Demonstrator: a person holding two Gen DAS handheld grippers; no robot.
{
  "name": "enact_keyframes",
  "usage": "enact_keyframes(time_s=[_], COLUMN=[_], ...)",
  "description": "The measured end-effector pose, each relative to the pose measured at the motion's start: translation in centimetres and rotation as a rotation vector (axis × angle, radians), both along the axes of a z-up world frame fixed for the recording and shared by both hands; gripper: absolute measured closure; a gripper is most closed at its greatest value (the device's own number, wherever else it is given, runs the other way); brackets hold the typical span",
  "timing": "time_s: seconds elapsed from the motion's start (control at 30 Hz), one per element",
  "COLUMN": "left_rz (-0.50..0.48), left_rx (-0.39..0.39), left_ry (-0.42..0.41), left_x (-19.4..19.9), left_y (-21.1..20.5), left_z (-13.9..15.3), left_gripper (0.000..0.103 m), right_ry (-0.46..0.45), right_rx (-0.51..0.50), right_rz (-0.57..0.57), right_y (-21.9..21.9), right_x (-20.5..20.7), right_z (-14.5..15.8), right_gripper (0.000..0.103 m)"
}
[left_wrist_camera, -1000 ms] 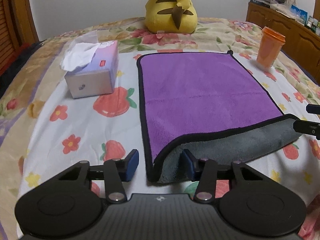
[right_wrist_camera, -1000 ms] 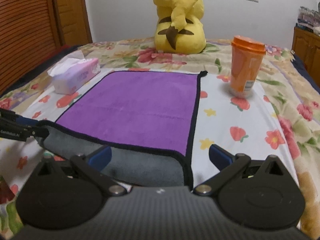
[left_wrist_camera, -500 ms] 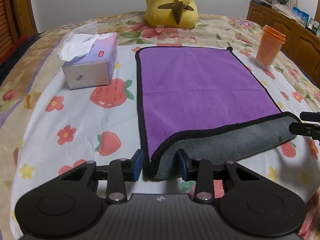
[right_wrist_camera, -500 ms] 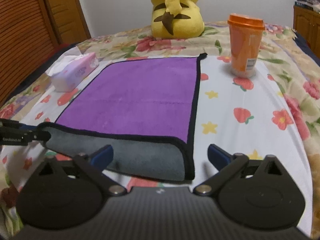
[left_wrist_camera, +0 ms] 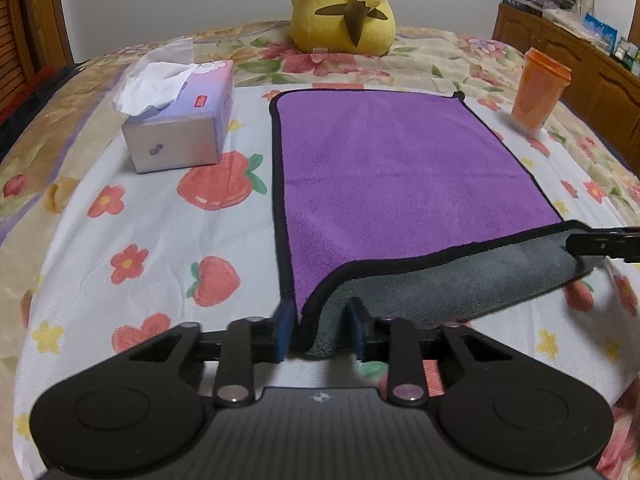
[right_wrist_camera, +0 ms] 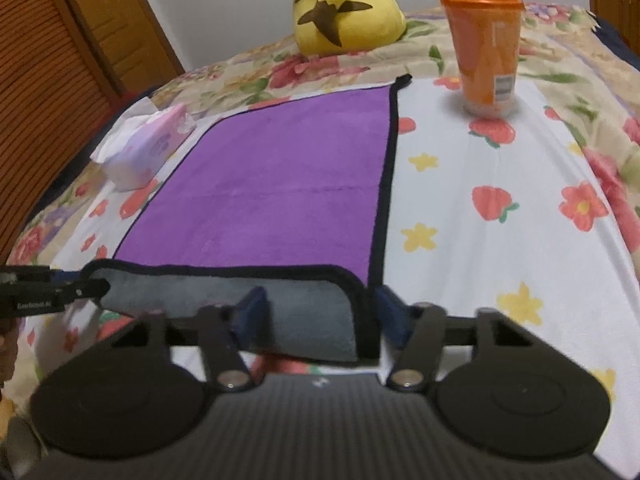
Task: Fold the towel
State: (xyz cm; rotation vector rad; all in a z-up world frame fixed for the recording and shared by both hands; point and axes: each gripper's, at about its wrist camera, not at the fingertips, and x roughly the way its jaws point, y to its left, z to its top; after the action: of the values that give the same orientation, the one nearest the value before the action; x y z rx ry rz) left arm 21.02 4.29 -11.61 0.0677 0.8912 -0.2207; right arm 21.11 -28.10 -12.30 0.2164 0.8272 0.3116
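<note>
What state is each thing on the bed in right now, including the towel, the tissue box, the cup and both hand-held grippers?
Purple towel with grey underside: flat, near edge lifted and turned over.
Left hand-held gripper: jaws astride the towel's near left corner, not yet shut.
Right hand-held gripper: jaws astride the near right corner, open.
Lilac tissue box: open, tissue sticking out.
Orange plastic cup: upright, lid on.
Yellow plush toy: sitting upright.

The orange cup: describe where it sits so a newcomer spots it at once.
On the floral bedspread, look right of the purple towel, near its far right corner. The orange cup stands upright there, apart from the towel; it is the only tall, lidded orange thing, unlike the yellow Pikachu plush behind.
</note>
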Motion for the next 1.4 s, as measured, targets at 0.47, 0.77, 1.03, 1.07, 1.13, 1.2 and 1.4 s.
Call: enact_keyframes(time_s=[0.47,0.77,1.03,1.07,1.13,1.2,1.4], left_rz=[-0.021,-0.044,-0.061,-0.061,-0.056,-0.055,-0.066], left_rx=[-0.023,-0.044,-0.043,-0.044,-0.050,-0.058,-0.044], left_ry=[-0.092,-0.184,-0.227,-0.234,-0.244,-0.250,-0.268], left_x=[-0.7,-0.1,1.5,1.6,1.7,2.0,2.9], left_y=[-0.4,-0.7,-0.6,-0.6,-0.4,-0.2,-0.7], left_z=[2.2,5.4,6.9,7.1,7.4,7.7,8.7], left_gripper=[0.103,0.103,0.103,0.103,0.103,0.103,0.103], right_ry=[-0.074,-0.225,-0.267,-0.267,-0.278,-0.297,-0.316], right_rx=[-0.031,-0.056,-0.085,-0.094,-0.117,-0.132,-0.185], right_rz=[0.019,0.017,0.019,0.023,0.032,0.040,0.065], right_y=[-0.6,-0.6,-0.7,-0.6,-0.4,-0.1,0.6], right_x=[-0.4,-0.4,0.5,0.7,0.6,0.7,1.8], right_z=[1.3,4.0,5.2,5.2,5.4,5.7,6.5], right_gripper=[0.099,0.099,0.099,0.099,0.099,0.099,0.099])
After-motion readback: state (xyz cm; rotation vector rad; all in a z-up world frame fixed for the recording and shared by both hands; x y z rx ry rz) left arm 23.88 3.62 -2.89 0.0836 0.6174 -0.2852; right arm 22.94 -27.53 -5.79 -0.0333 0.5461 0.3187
